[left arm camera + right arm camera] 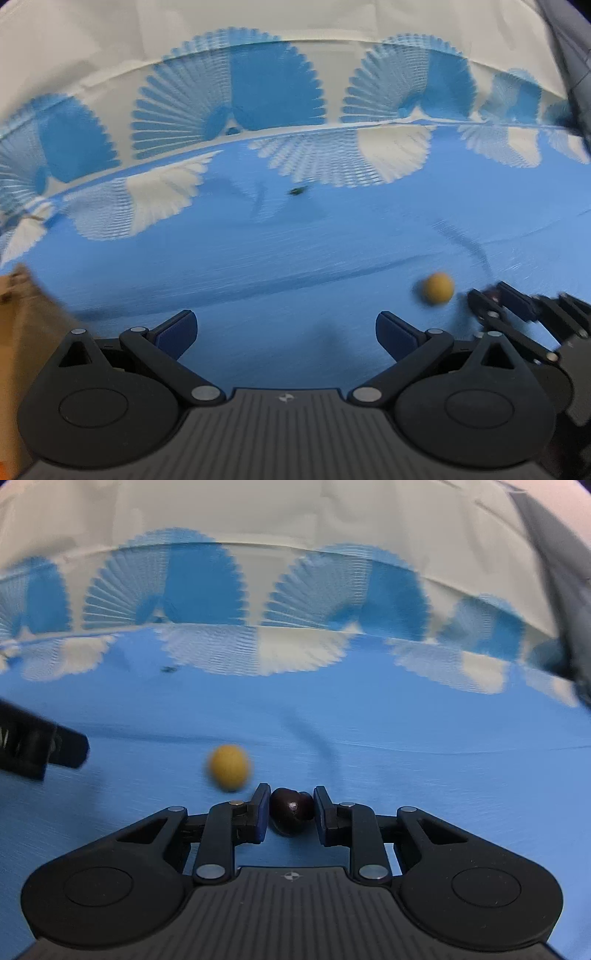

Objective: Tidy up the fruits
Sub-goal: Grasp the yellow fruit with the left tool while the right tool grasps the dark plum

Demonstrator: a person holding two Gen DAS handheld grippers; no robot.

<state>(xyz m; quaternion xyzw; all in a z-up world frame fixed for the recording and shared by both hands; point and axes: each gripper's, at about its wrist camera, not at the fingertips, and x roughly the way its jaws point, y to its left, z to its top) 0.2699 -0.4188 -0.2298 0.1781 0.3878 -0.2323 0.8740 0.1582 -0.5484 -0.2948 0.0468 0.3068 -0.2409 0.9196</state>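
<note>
Our right gripper is closed on a dark fruit, both pads pressing its sides, low over the blue cloth of the bench, so we judge it can be lifted. A yellow fruit lies just to its left. Our left gripper stands wide open and empty, probably free for that one

No words or numbers can be read here. The left gripper and the right gripper each have a tiny round mark on the ribbed grey body (a sign, not letters). White marks on a black part at the left edge are too blurry.
</note>
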